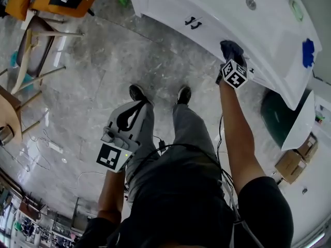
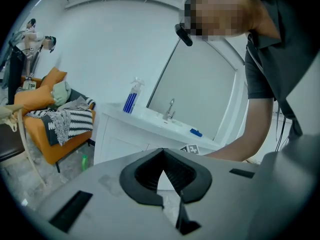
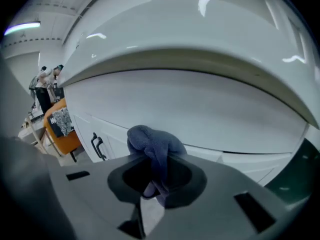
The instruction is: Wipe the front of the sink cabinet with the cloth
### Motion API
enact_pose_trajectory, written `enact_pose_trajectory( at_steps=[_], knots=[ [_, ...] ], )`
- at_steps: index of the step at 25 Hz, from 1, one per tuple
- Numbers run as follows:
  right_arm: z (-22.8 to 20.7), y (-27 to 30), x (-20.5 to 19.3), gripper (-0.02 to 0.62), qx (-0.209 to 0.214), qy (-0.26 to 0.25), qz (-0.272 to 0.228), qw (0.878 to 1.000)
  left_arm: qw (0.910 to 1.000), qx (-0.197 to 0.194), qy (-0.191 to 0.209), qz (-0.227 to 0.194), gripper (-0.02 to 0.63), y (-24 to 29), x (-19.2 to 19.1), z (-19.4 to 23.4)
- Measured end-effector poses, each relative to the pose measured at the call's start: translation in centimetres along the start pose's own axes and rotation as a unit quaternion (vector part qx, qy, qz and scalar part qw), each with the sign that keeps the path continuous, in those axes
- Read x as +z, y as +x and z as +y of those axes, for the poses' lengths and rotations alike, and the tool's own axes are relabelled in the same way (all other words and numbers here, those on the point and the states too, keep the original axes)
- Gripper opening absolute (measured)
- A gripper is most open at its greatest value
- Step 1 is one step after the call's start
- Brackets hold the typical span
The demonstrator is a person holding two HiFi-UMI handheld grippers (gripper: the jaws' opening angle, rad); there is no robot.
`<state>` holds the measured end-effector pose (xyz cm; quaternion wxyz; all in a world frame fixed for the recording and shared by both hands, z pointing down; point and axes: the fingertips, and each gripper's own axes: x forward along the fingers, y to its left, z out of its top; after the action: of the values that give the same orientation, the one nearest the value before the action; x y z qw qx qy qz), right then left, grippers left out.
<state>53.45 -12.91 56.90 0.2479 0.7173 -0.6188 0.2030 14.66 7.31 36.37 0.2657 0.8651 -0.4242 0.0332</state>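
The white sink cabinet runs across the top of the head view, with black door handles on its front. My right gripper is shut on a dark blue-grey cloth and holds it against the cabinet front just under the counter edge. In the right gripper view the bunched cloth sticks out of the jaws close to the white panel. My left gripper hangs low by the person's left leg, away from the cabinet, jaws shut and empty.
A dark green bin stands right of the cabinet. An orange chair with striped cloth stands to the left. A wooden chair stands on the marble floor. A spray bottle and faucet stand on the counter.
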Motion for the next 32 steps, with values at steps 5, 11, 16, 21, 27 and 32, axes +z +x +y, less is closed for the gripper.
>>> enact_pose_trajectory(
  at_steps=[5,11,16,21,27,32],
  knots=[
    [10.5,3.5,0.3,0.046,0.089,-0.004,0.006,0.996,0.9998,0.013,-0.001,0.013,0.0,-0.5,-1.4,0.4],
    [11.8,3.4,0.9,0.046,0.102,0.049,0.012,0.993,0.9999,0.013,-0.002,0.008,0.0,0.1,-1.3,0.1],
    [-0.7,0.1,-0.9,0.046,-0.008,0.017,0.02,1.0,0.9999,0.009,-0.008,-0.008,0.0,0.6,-0.6,0.1],
    [1.4,1.0,-1.0,0.046,0.005,-0.058,0.017,0.998,0.9998,0.014,-0.01,-0.003,0.0,0.3,-1.1,0.8],
    [15.6,3.8,2.2,0.046,0.12,-0.085,-0.027,0.989,0.9998,0.019,-0.001,0.007,0.0,0.3,-1.6,1.1],
    [10.6,3.0,0.9,0.046,0.08,-0.041,-0.011,0.996,0.9997,0.023,-0.003,-0.01,0.0,0.7,-1.2,0.7]
  ],
)
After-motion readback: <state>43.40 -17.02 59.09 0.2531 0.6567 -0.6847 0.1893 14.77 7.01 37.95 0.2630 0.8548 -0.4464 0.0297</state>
